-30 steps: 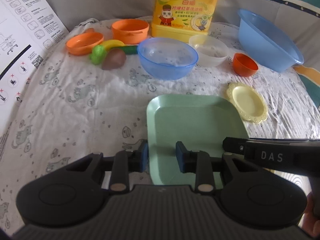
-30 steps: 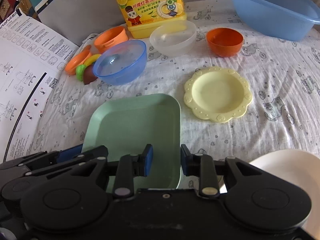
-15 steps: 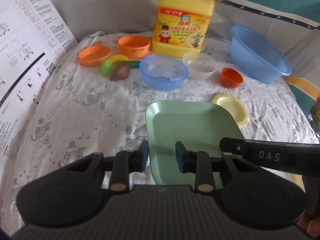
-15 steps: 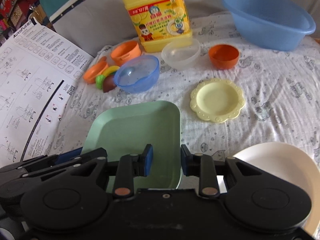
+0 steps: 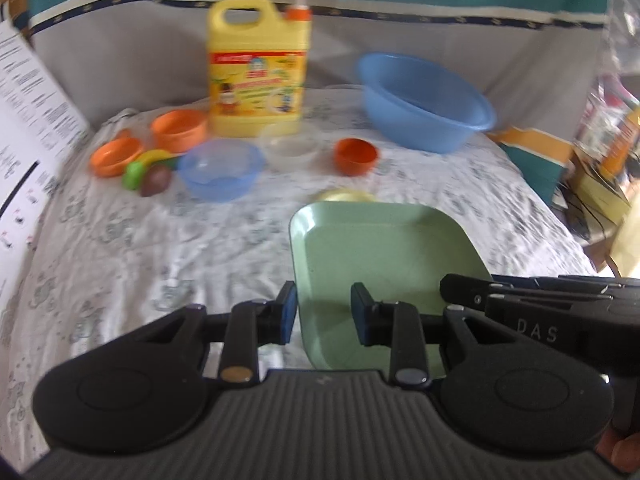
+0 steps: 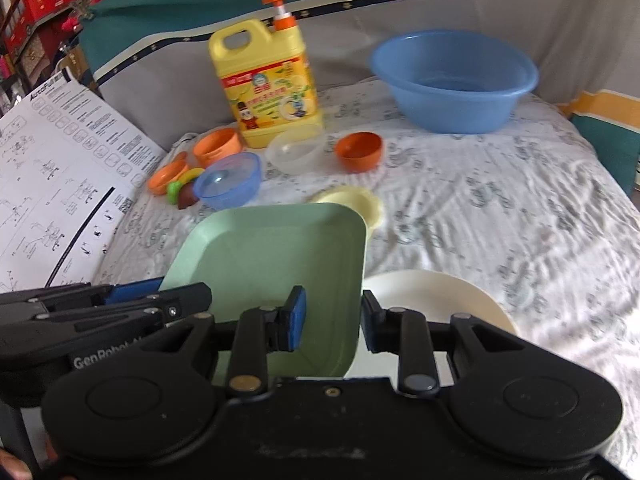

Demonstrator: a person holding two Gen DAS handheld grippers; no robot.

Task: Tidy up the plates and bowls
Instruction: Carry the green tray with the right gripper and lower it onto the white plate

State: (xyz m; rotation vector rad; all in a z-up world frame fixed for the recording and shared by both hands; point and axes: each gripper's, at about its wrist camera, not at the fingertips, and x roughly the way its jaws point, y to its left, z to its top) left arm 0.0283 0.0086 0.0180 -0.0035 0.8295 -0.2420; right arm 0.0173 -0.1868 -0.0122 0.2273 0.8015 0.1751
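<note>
We hold a green square plate (image 5: 384, 248) with both grippers, one at each side. The left gripper (image 5: 323, 314) has its jaws set astride the plate's left rim, one blue pad outside the edge and one over the plate's floor; a gap shows on both sides, so we cannot tell that the pads press on it. The right gripper (image 6: 333, 318) straddles the plate's right rim in the same way, with its jaws parted around the edge.

Just ahead of the jaws, past the plate's far edge, a small yellow plate (image 6: 360, 202) peeks out, partly hidden. To the right of the right jaws lies a white plate (image 6: 436, 296), its near part under the gripper.

Farther ahead of the jaws, on a printed cloth (image 6: 500, 208), sit a blue bowl (image 6: 228, 182), a clear bowl (image 6: 294, 152) and a small orange bowl (image 6: 359, 151). Beyond them stand a yellow detergent jug (image 6: 268, 84) and a large blue basin (image 6: 454, 80). Ahead and to the left are two orange dishes (image 5: 116, 156) and toy fruit (image 5: 150, 172).
</note>
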